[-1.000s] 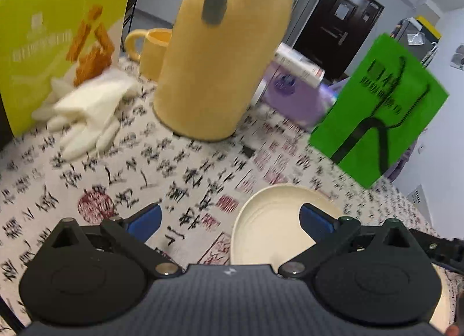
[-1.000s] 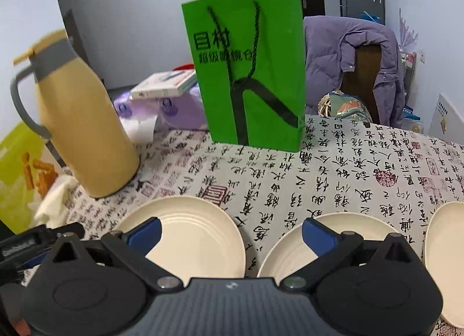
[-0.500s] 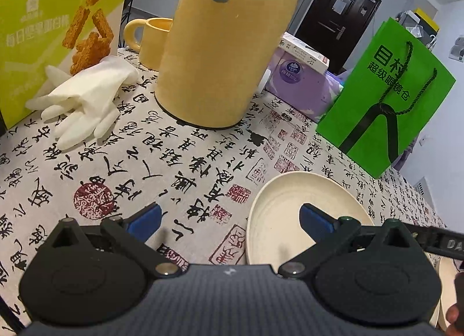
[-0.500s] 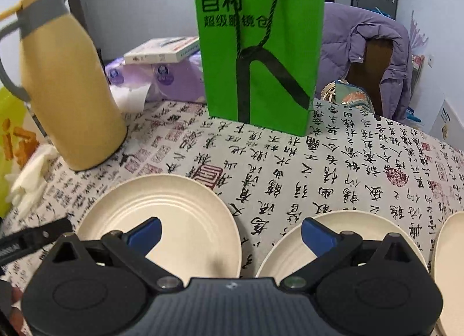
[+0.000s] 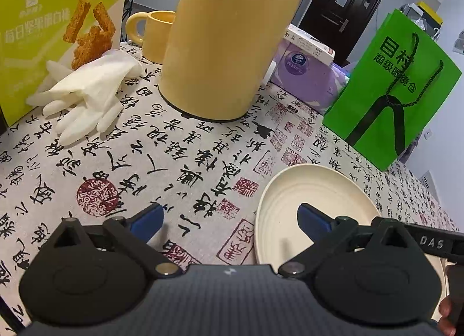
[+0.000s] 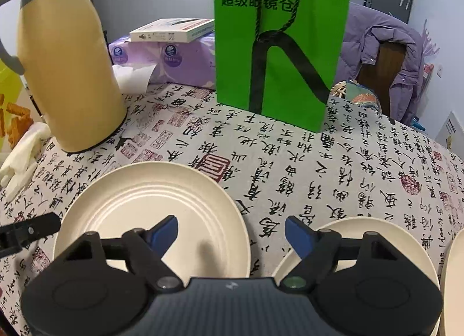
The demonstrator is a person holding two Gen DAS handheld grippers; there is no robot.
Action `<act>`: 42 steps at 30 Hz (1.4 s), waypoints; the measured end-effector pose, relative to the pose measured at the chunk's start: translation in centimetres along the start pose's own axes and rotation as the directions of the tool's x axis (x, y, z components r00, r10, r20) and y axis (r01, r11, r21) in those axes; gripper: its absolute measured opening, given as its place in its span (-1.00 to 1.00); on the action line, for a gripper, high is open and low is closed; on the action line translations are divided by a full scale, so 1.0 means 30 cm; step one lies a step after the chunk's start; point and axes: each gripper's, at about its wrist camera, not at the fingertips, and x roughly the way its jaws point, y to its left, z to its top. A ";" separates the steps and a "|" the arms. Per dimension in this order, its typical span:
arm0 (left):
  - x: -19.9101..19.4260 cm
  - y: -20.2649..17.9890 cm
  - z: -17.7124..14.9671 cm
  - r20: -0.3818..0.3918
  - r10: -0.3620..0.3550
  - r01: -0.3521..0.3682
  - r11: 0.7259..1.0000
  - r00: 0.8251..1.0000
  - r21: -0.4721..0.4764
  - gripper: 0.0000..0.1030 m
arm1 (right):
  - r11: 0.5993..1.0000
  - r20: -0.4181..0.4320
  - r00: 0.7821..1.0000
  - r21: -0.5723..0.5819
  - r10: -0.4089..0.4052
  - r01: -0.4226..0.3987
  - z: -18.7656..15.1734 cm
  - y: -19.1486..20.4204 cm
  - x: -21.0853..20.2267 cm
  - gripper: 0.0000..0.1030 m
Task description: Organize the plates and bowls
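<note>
Three cream plates lie on the calligraphy tablecloth. The left plate (image 6: 150,202) is the one also in the left wrist view as the plate (image 5: 316,191). A second plate (image 6: 365,237) lies to its right, and a third plate (image 6: 455,266) shows only its rim at the right edge. My right gripper (image 6: 232,233) hovers low over the gap between the first two. Its jaws are closing, one pad above each plate, gripping nothing. My left gripper (image 5: 230,220) is open, its right finger over the plate's left part.
A tall yellow jug (image 5: 232,40), a yellow mug (image 5: 153,34), white gloves (image 5: 87,95) and a snack box (image 5: 52,31) stand at the back left. A green paper bag (image 6: 281,43), purple tissue packs (image 6: 174,57) and a jacket-draped chair (image 6: 388,54) sit behind.
The right gripper has sunk closer to the plates and its jaws have narrowed. The left gripper's view has swung a little, so more of the plate shows; its jaws are unchanged.
</note>
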 end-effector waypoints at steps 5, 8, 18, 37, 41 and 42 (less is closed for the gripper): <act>0.009 0.001 -0.001 -0.026 -0.015 0.015 1.000 1.000 -0.008 0.96 | 1.000 -0.006 1.000 -0.008 -0.009 0.009 -0.005 -0.002 0.012 0.37; 0.008 -0.001 -0.003 -0.025 -0.007 0.007 1.000 1.000 -0.004 0.96 | 1.000 -0.011 1.000 -0.004 -0.010 0.010 -0.009 -0.009 0.019 0.33; 0.021 -0.004 -0.004 -0.040 0.014 -0.013 1.000 0.999 0.017 0.64 | 1.000 -0.021 1.000 -0.007 -0.005 0.004 -0.015 -0.006 0.029 0.02; 0.042 -0.045 -0.026 -0.122 -0.048 0.056 0.996 0.991 0.069 -0.14 | 1.000 -0.074 0.997 -0.006 0.003 -0.003 -0.030 -0.010 0.060 -0.53; 0.042 -0.066 -0.038 -0.125 -0.052 0.065 0.992 0.991 0.104 -0.25 | 1.000 -0.086 0.996 -0.013 0.002 -0.003 -0.030 -0.007 0.063 -0.54; 0.043 -0.071 -0.041 -0.128 -0.057 0.072 0.991 0.990 0.110 -0.32 | 1.000 -0.086 0.996 -0.015 0.002 -0.004 -0.030 -0.006 0.062 -0.55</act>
